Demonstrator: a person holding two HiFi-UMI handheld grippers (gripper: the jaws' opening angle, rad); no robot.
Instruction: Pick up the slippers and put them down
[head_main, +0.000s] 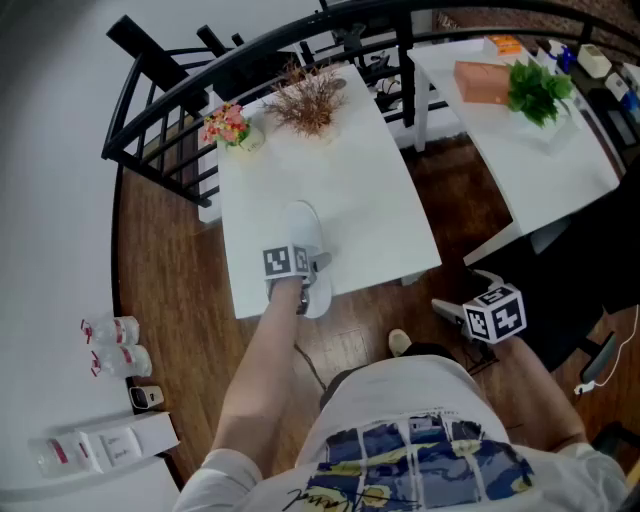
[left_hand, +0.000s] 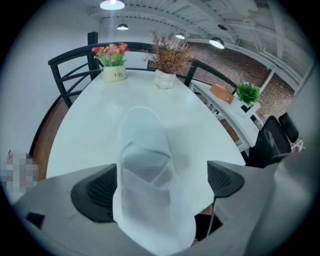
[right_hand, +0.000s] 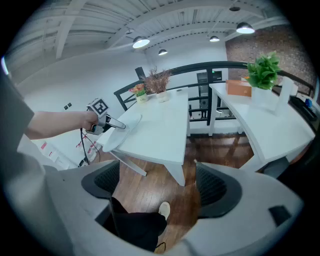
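While the left gripper (left_hand: 160, 186) is held over the near edge of the table (head_main: 370, 200), its jaws are spread wide, with the white slipper (left_hand: 147, 165) lying unclamped between them, its near end overhanging the edge. The right gripper (right_hand: 157, 187) is held open and empty above the wooden floor (right_hand: 150, 172).

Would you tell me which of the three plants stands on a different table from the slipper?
The green plant, on the right table; the pink flowers and dried sprigs share the near table with the slipper.
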